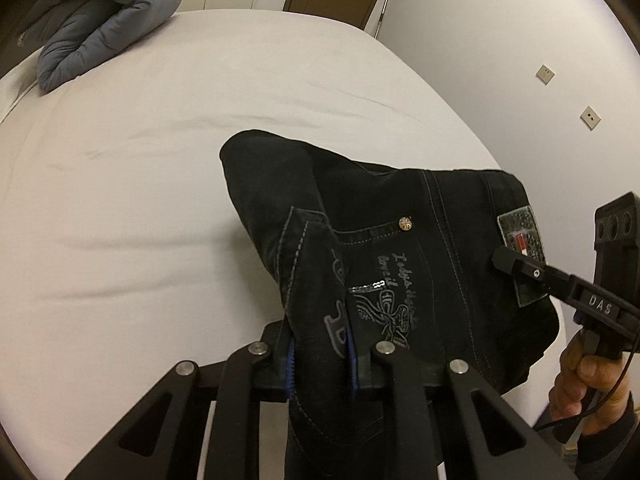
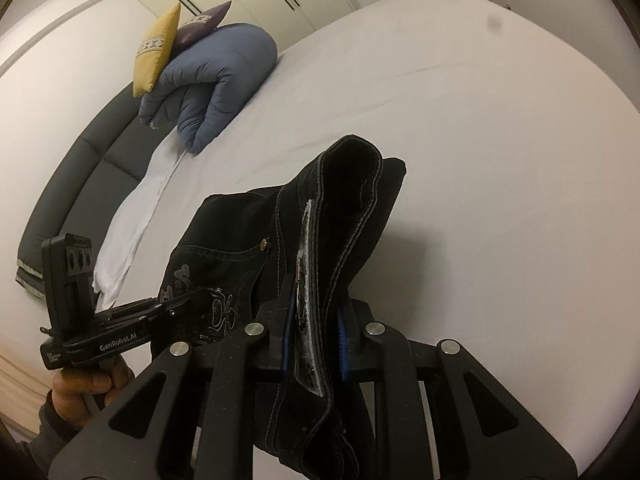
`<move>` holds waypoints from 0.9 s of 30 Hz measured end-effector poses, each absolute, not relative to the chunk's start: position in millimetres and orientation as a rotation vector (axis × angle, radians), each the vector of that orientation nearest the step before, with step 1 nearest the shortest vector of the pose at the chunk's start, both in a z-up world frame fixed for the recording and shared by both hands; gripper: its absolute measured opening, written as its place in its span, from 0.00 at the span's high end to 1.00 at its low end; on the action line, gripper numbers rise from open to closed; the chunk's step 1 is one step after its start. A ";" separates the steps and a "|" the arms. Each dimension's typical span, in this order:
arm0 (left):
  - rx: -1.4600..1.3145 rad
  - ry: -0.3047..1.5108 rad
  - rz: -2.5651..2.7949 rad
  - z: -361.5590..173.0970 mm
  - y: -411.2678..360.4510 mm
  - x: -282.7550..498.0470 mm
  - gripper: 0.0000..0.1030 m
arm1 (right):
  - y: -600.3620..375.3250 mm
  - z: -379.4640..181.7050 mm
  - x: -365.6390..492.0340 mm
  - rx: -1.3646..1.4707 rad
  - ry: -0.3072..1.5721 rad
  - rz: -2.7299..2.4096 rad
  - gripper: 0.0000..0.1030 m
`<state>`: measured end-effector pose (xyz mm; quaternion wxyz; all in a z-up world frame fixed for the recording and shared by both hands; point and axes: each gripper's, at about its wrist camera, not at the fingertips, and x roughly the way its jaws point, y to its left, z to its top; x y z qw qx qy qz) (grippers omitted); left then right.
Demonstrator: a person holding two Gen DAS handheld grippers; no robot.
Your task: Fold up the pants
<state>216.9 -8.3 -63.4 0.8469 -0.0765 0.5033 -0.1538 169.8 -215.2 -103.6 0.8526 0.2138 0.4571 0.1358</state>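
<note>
Black denim pants [image 1: 400, 240] with grey stitching, a rivet and an embroidered pocket are held up above the white bed [image 1: 160, 160]. My left gripper [image 1: 320, 360] is shut on the pocket side of the pants. My right gripper [image 2: 314, 340] is shut on the waistband side by the label patch [image 1: 520, 236]. The pants [image 2: 320, 220] hang bunched between both grippers. The right gripper also shows in the left wrist view [image 1: 508, 260], and the left gripper in the right wrist view [image 2: 196, 300].
A folded blue-grey duvet [image 1: 100, 28] lies at the head of the bed, with yellow [image 2: 156, 48] and purple [image 2: 204, 24] cushions beside it. A dark padded headboard [image 2: 80, 176] and a white cloth [image 2: 132, 224] run along the bed's left. A wall with sockets [image 1: 590, 117] stands to the right.
</note>
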 end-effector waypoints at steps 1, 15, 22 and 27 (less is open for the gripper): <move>-0.166 1.066 -0.327 -69.6 -11.5 223.6 0.81 | -218.9 -106.2 178.1 0.455 0.964 0.281 0.85; -0.217 1.103 -0.313 -142.2 -0.4 247.9 0.43 | -273.6 -206.6 220.2 0.576 0.919 0.296 0.76; -0.242 1.058 -0.320 -125.0 -1.0 235.6 0.29 | -292.6 -194.8 200.6 0.579 0.896 0.312 0.51; -0.251 0.933 -0.262 -97.4 18.3 192.3 0.03 | -279.7 -155.0 179.3 0.512 0.833 0.268 0.32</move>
